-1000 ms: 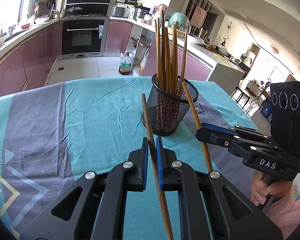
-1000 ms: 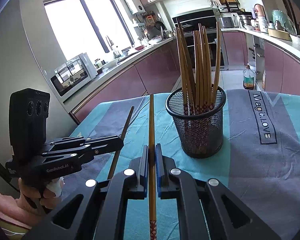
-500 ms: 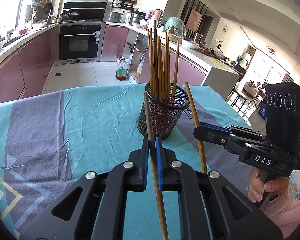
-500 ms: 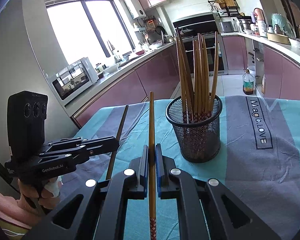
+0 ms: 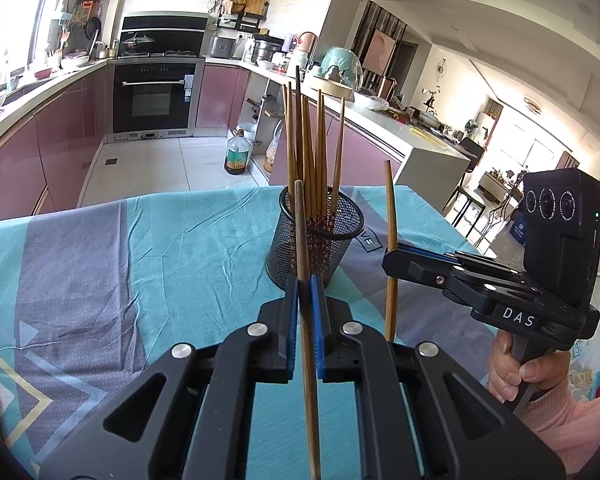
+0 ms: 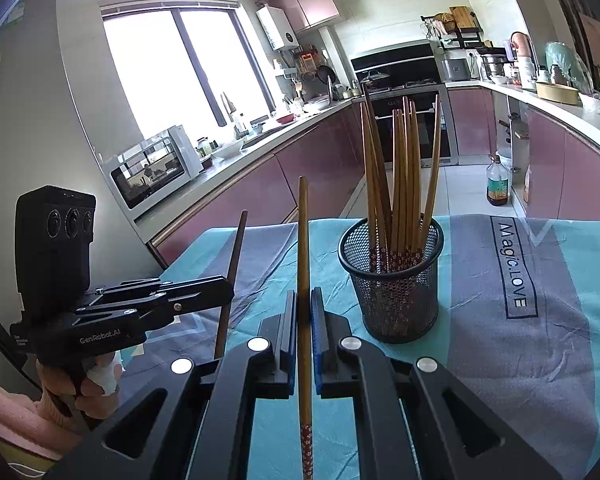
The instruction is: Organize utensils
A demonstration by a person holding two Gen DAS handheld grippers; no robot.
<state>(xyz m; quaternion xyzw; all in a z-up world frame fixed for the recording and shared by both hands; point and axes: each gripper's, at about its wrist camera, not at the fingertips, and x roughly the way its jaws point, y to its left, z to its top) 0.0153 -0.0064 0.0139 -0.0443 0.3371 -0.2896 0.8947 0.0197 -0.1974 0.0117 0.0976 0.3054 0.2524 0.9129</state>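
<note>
While each claw is clamped tight on a single chopstick, both sticks point up and forward toward the mesh cup on the surface. The left claw (image 5: pixel 304 292) pinches a dark brown chopstick (image 5: pixel 302 240) between its blue pads, the tip showing in front of the mesh cup (image 5: pixel 314 240). The right claw (image 6: pixel 304 308) grips a lighter chopstick (image 6: pixel 303 248) the same way, with the patterned end trailing back below the pads.

Compared with a second ago, the left claw has lifted a little and the cup now sits lower and smaller in its view, so the chopstick tip stands nearer the height of the rim instead of below it. The right claw has hardly shifted. I judge this as the lift that comes before tipping the sticks into the cup, where several chopsticks (image 5: pixel 312 144) already stand upright; neither held stick is in yet.

From the left wrist view, the right claw appears side-on with its stick crossing just right of the cup, and the hand (image 5: pixel 516 368) holding it shows in a pink sleeve. That view hides the patterned end. From the right wrist view, the cup stands clear to the right of the held stick, the printed cloth (image 6: pixel 540 320) is readable, and the left claw (image 6: pixel 220 288) sits well left of the cup.
</note>
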